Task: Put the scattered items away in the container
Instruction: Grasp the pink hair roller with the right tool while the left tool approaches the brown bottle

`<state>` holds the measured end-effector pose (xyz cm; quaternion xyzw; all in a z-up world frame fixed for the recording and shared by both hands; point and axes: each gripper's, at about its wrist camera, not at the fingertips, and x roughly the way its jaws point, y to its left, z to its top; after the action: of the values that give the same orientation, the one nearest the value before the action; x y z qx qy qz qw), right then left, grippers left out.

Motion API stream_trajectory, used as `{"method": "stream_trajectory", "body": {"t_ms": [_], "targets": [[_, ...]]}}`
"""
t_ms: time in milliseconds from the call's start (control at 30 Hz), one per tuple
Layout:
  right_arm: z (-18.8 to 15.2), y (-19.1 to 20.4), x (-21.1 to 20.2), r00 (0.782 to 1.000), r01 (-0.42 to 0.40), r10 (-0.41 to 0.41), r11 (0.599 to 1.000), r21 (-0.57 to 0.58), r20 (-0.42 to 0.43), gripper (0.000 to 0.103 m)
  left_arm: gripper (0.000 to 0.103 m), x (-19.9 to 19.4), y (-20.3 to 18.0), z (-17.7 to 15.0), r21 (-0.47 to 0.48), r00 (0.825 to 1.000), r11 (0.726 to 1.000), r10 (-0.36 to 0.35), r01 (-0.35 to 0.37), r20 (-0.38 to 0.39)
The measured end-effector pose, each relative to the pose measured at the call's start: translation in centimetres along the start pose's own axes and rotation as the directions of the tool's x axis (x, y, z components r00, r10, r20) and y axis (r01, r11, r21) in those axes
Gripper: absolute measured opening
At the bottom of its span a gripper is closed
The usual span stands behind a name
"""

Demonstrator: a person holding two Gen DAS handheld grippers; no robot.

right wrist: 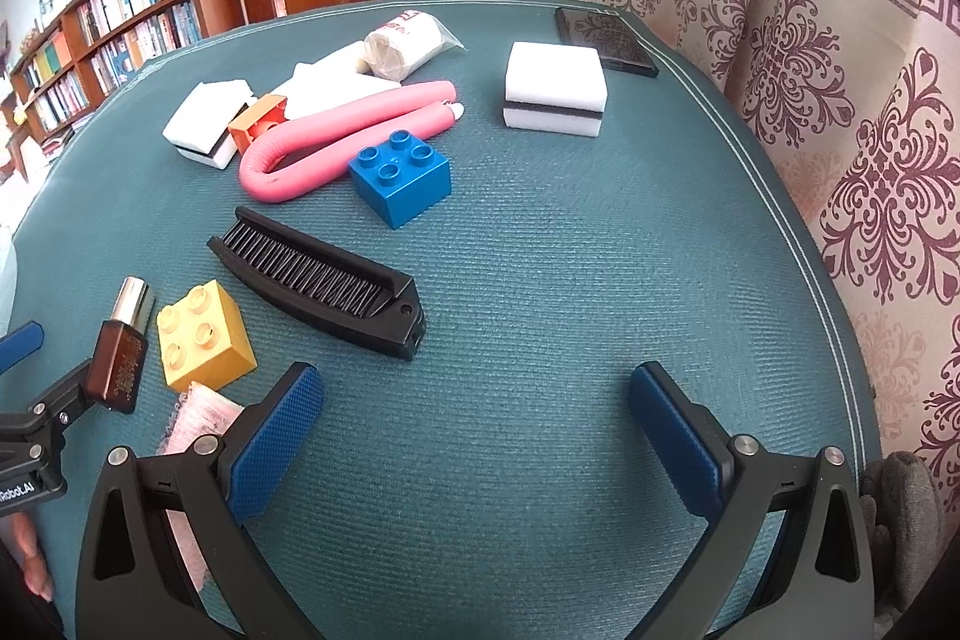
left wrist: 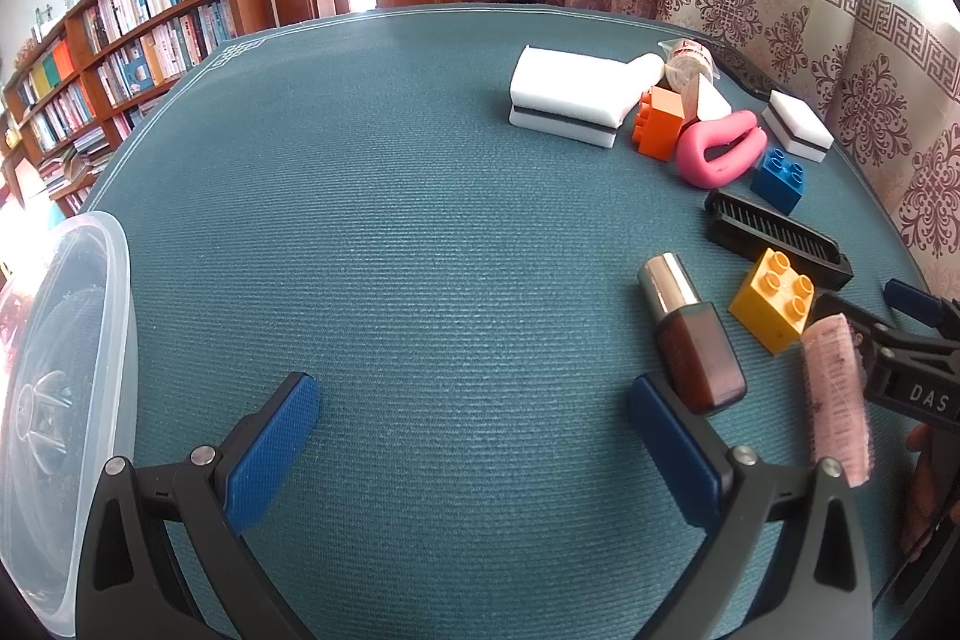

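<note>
The scattered items lie on a teal tablecloth (right wrist: 540,280), mostly toward the curtain (right wrist: 840,100) side. Nearest the grippers are a brown bottle with a silver cap (left wrist: 690,328), a yellow toy brick (right wrist: 204,337), a pink hair roller (left wrist: 834,394) and a black folding comb (right wrist: 318,280). Farther back sit a blue toy brick (right wrist: 401,181), a bent pink foam tube (right wrist: 336,136), an orange toy brick (left wrist: 659,123), two white sponges with a dark middle layer (right wrist: 555,88) (right wrist: 207,121), a wrapped roll (right wrist: 405,43) and a flat black case (right wrist: 606,40) at the far edge.

The container (left wrist: 66,400) is a clear plastic tub at the left edge of the table, well apart from the items; nothing can be made out inside it.

The left gripper (left wrist: 474,436) is spread wide with nothing between its blue pads, the bottle just beside its right finger. The right gripper (right wrist: 477,430) is likewise spread wide over bare cloth, its left finger just beside the hair roller.
</note>
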<state>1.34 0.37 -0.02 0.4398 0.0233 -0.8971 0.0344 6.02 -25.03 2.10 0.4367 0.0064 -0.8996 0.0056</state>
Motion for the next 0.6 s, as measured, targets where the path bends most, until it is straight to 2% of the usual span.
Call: {"method": "stream_trajectory", "body": {"t_ms": [267, 367, 467, 600], "targets": [[-1.4, -1.0, -1.4, 1.0, -0.019, 0.018, 0.999, 0.051, 0.019, 0.103, 0.103, -0.1, -0.1, 0.1, -0.004, 1.0, 1.0, -0.006, 0.006, 0.002], [-1.9, -1.2, -2.5, 0.996, -0.076, 0.071, 0.993, 0.094, 0.05, 0.103, 0.103, -0.3, 0.2, 0.1, -0.018, 1.0, 0.999, -0.027, 0.028, 0.014], [-2.4, -0.6, -3.9, 0.989, -0.125, 0.117, 0.987, 0.098, 0.086, 0.103, 0.103, -1.0, 0.8, 0.0, -0.048, 0.995, 0.995, -0.084, 0.087, 0.052], [-2.8, 1.1, -5.8, 0.979, -0.16, 0.152, 0.986, 0.052, 0.133, 0.103, 0.103, -2.4, 1.3, -0.1, -0.068, 0.985, 0.99, -0.112, 0.122, 0.129]]}}
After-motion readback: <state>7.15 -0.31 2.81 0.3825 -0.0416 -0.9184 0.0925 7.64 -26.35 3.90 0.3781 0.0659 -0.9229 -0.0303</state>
